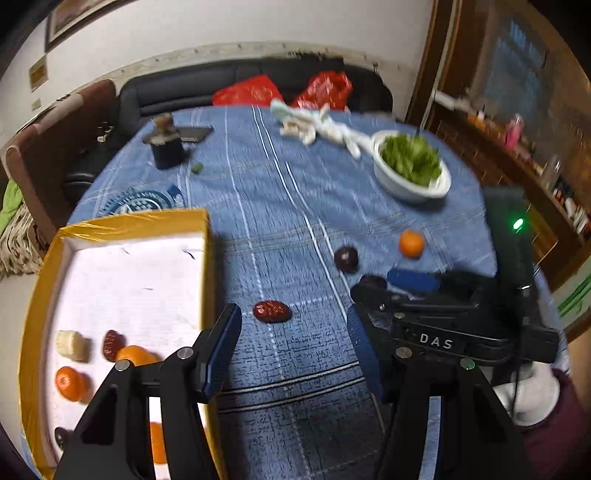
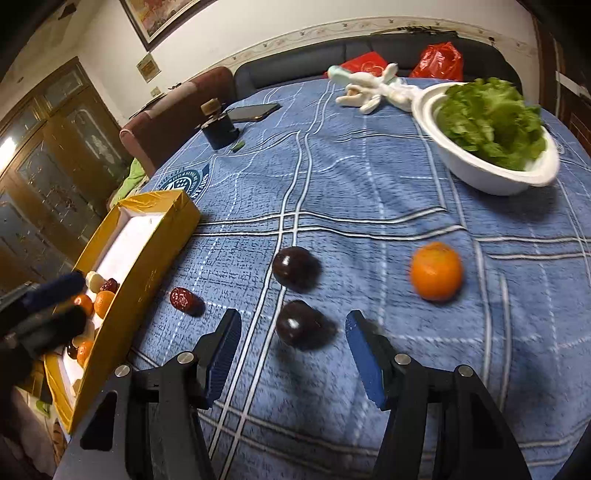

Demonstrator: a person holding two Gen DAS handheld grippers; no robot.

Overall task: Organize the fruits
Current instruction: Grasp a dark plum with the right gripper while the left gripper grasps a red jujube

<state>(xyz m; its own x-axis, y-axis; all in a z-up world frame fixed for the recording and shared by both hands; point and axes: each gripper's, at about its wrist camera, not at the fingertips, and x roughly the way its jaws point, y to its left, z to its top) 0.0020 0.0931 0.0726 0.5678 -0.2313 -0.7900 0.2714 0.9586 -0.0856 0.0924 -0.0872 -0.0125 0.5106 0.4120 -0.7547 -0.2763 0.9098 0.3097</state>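
Both claws are open and hold nothing: the left claw (image 1: 293, 345) above a red date (image 1: 272, 311), the right claw (image 2: 293, 349) around a dark plum (image 2: 297, 324) (not touching it).

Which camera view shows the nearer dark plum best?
The right wrist view: the nearer dark plum lies whole between the right gripper fingers, untouched. The left wrist view shows only its top edge, behind the right gripper's body.

White wall (image 2: 295, 26) behind, edged by a patterned border strip; framed picture (image 2: 155, 18) hung high on it; dark sofa (image 2: 369, 48) along its base, maroon chair (image 2: 173, 107) beside; brown glazed wooden doors (image 2: 48, 147) at left in the right wrist view; cluttered wooden shelf (image 1: 517, 147) at right in the left wrist view; dim indoor light.
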